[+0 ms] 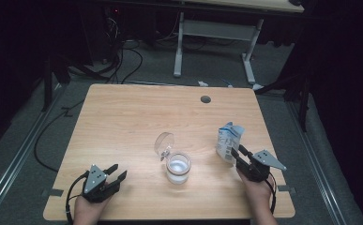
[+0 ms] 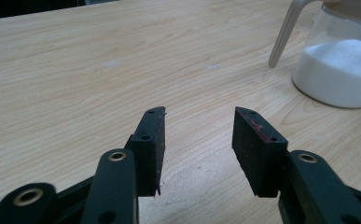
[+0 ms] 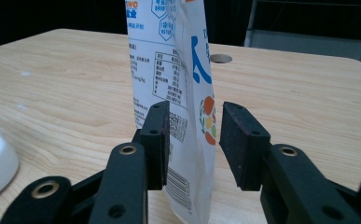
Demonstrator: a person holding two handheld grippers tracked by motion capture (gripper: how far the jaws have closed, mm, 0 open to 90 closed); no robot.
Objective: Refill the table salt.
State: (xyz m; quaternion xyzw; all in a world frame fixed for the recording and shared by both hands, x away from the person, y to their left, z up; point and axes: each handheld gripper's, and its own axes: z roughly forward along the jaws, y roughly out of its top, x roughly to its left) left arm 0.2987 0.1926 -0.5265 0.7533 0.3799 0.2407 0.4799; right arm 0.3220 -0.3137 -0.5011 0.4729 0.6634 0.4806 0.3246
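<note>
A wooden table (image 1: 123, 122) was seen from above, with a glass jar (image 1: 177, 168) standing near its front middle. The jar was partly filled with a white powder, and its hinged lid (image 1: 164, 143) was tipped open behind it. To the right of the jar, a white and blue carton (image 1: 229, 140) was stood upright, its top opened.

The left gripper (image 1: 117, 172) was held low over the front left part of the table, well apart from the jar. In the left gripper view its jaws were spread apart, with only bare wood between them, and the jar (image 2: 339, 65) was seen off to the upper right.

The right gripper (image 1: 238, 151) was held at the near side of the carton. In the right gripper view the carton (image 3: 178, 84) was seen between the jaws, which were apart; the left one lay against its printed face, while a gap was left at the other.
</note>
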